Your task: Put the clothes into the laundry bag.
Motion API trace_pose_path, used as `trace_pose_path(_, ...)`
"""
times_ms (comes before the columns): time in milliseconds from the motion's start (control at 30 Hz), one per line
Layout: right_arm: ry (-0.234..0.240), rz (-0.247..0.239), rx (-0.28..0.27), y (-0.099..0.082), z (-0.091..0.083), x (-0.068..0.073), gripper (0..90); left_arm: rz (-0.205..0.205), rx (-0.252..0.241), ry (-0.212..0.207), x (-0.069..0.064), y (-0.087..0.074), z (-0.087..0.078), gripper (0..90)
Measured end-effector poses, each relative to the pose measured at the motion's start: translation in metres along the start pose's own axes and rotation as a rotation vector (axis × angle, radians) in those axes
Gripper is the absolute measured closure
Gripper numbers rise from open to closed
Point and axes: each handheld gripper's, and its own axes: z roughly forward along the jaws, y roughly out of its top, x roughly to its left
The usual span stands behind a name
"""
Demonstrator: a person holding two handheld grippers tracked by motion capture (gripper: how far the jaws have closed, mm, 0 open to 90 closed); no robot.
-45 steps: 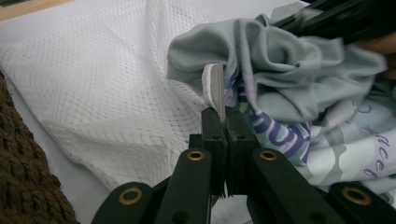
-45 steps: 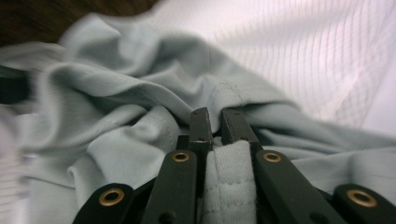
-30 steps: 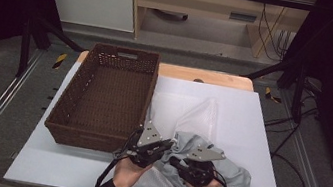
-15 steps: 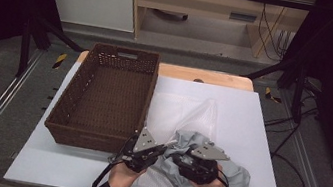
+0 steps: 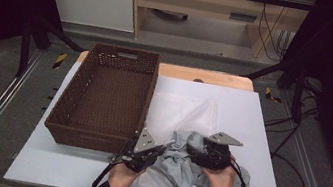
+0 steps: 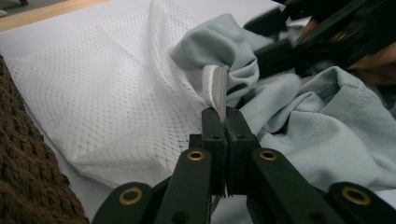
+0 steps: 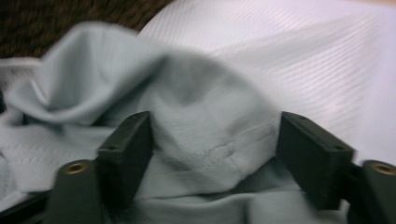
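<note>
A light grey-blue garment (image 5: 182,171) lies bunched at the table's front, partly over a white mesh bag (image 5: 179,110). My left gripper (image 5: 163,150) is shut on the mesh bag's hemmed edge, and in the left gripper view its jaws (image 6: 220,115) pinch that grey strip beside the mesh (image 6: 107,102) and the garment (image 6: 327,135). My right gripper (image 5: 192,147) rests on the garment from the right. Its jaws (image 7: 215,135) have just been opening and stand wide, with a rounded fold of the garment (image 7: 196,107) between them, not pinched.
A brown wicker basket (image 5: 64,113) stands at the left of the white board, close to my left gripper, and its weave shows in the left gripper view (image 6: 23,177). Bare white board (image 5: 252,112) lies to the right and behind the bag.
The right hand has slid sideways over the garment, and the bunched cloth now sits nearer the bag's held edge. The left gripper keeps its hold in nearly the same spot.
</note>
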Motion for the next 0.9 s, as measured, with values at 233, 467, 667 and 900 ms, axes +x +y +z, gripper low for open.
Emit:
trace_pose_path(233, 0.085, 0.009, 0.026, -0.003, 0.003, 0.0, 79.2, -0.005, 0.014, 0.006, 0.001, -0.001, 0.003, 88.2)
trace_pose_path(467, 0.142, -0.031, -0.1, -0.001, -0.04, 0.006, 81.9, -0.027, 0.013, 0.01, 0.003, 0.001, 0.002, 88.3)
trace_pose_path(667, 0.241, -0.121, -0.131, -0.003, -0.059, 0.032, 81.8, -0.036, -0.015, 0.005, -0.001, 0.012, -0.003, 88.3)
trace_pose_path(900, 0.225, -0.179, -0.023, -0.008, -0.02, 0.056, 81.3, -0.01, -0.076, -0.004, -0.01, 0.041, -0.016, 88.3)
